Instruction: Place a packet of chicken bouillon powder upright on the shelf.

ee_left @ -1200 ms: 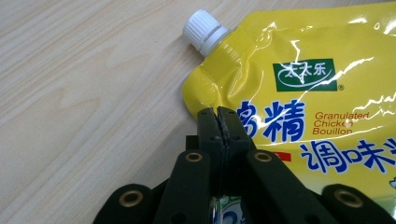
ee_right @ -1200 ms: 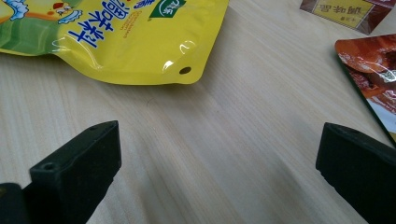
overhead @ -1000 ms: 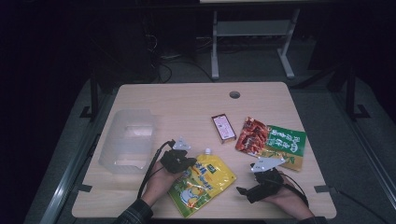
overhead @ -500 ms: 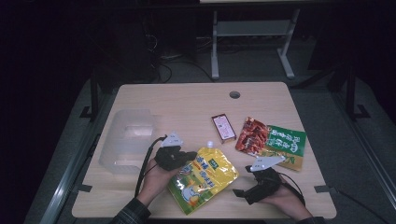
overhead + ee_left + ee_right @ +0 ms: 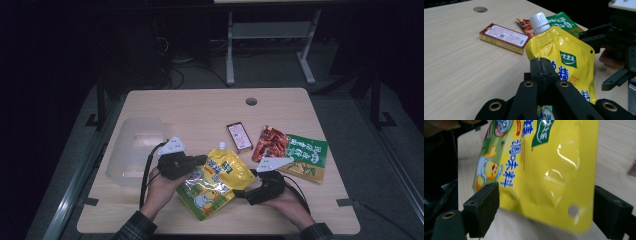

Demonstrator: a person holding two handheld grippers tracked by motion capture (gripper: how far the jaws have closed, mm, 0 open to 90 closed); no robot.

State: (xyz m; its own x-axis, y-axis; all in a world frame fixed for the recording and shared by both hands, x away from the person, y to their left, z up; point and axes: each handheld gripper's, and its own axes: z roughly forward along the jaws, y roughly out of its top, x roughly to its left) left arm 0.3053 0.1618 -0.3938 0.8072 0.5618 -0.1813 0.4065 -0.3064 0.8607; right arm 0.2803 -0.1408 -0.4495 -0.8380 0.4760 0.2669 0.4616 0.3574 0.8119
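A yellow spouted pouch with a white cap hangs tilted above the front of the table. My left gripper is shut on its left edge; in the left gripper view the jaws meet flat on the pouch. My right gripper comes in from the right, level with the pouch's right edge. In the right gripper view the pouch fills the gap of the right gripper. Its jaws have just been closing but stand apart from the foil on both sides.
A clear plastic container sits at the table's left. Behind the pouch lie a small red box, a red snack packet and a green packet. A cable hole is near the far edge.
My left gripper has lifted the pouch off the table and drawn it slightly left. My right gripper has slid left until the pouch's edge lies between its jaws.
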